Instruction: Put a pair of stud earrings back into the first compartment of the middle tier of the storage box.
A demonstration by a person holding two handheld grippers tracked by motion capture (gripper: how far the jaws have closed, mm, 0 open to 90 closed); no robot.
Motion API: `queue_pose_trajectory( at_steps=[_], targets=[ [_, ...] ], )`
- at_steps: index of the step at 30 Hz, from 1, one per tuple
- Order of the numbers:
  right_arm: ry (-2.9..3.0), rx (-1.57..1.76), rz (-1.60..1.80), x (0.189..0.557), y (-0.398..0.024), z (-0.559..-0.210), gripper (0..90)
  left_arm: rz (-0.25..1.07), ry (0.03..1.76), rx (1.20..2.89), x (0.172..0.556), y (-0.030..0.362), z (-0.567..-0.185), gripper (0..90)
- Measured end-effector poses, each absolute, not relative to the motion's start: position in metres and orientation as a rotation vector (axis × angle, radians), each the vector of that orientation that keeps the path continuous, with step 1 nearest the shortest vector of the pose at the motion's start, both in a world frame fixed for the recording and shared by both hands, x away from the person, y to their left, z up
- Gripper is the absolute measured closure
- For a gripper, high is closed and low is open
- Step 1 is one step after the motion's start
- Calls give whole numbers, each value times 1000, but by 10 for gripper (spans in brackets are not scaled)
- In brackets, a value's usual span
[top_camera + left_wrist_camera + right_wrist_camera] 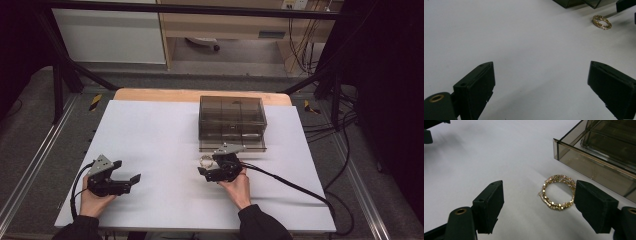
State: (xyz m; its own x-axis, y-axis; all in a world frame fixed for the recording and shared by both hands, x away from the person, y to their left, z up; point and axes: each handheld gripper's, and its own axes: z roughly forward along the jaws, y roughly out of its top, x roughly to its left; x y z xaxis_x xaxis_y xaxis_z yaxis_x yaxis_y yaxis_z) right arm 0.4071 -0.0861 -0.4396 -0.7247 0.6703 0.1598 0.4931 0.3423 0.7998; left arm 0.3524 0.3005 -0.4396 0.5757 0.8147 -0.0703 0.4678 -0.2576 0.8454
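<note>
The gold beaded bracelet (pixel 558 192) lies flat on the white table sheet (pixel 150 145), just in front of the smoked clear drawer box (pixel 232 122). Your right gripper (pixel 537 205) straddles it, jaws part open, the right pad beside the beads, nothing held yet. You seem to be starting the pickup: centre, then close. Your left gripper (pixel 540 87) waits wide open, empty. Beyond the table, dark frame and cables

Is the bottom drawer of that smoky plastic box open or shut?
Open. The bottom drawer sticks out in front of the box toward the bracelet, and in the right gripper view its top is uncovered.
</note>
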Motion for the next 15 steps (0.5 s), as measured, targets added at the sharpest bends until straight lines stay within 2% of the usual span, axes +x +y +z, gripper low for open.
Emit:
queue_pose_trajectory(
  at_steps=[5, 15],
  targets=[
    [2418, 1074, 1325, 414, -80, -445, 334, 488, 1028, 1909, 352, 300, -439, 73],
    [2433, 1088, 1291, 424, -74, -454, 575, 483, 1029, 1911, 352, 300, -439, 73]
  ],
)
